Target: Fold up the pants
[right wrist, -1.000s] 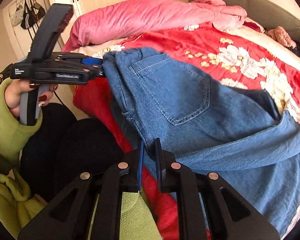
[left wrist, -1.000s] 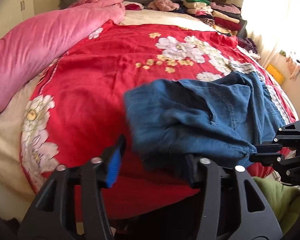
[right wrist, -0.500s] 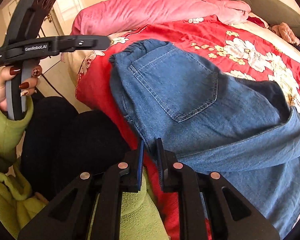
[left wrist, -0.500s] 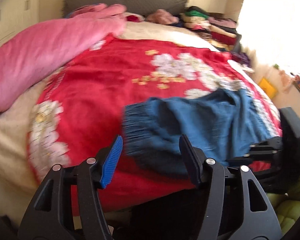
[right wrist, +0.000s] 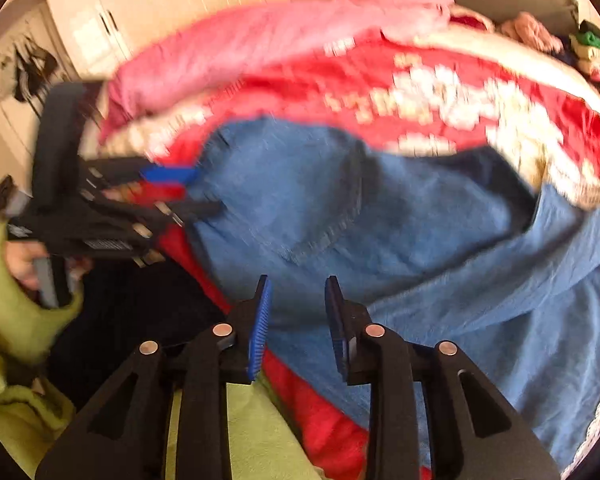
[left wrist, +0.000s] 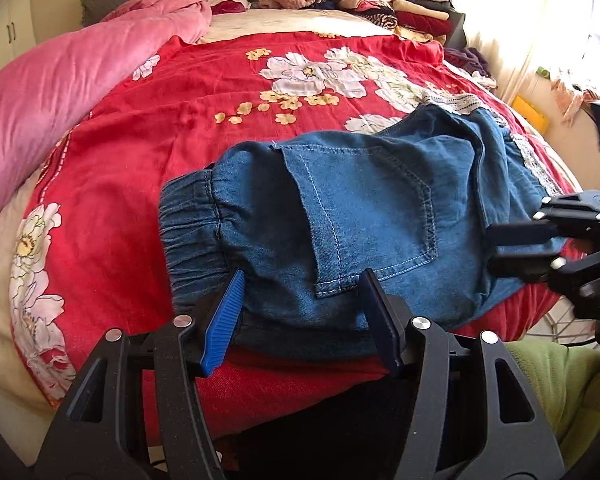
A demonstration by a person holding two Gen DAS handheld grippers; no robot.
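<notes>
While both tongs hang over the near edge of the bed (left wrist: 112,184), neither one has hold of anything. Nearest the camera, the left tongs (left wrist: 300,312) stand released, their ribbed blue pads well apart above the near hem of the pants (left wrist: 360,208), with denim showing in the gap but no pad pressing on it. Off to the right, the right tongs (right wrist: 296,320) have just been opening; cloth lies under the gap there too, though the blurred right wrist view shows no pad gripping it, so I read them as let go.

Just beyond the pads, the blue denim pants lie bunched on the red flowered bedspread (left wrist: 204,92), close to the bed's near edge. Their elastic waistband (left wrist: 192,220) faces left, a back pocket (left wrist: 364,216) is turned up, and the legs trail away to the right and far side, one layer lying loosely over another. A green sleeve (right wrist: 16,304) holding the left tongs shows at the left of the right wrist view.

Farther off, a pink quilt (left wrist: 56,92) is heaped along the left side, and a pile of folded clothes (left wrist: 392,0) sits at the far right by the headboard.

My judgement is that a first fold has been laid down and released, so the job is partly done. The next move calls for fresh grips on the waistband end and the rumpled leg part, then smoothing and another fold-over.
</notes>
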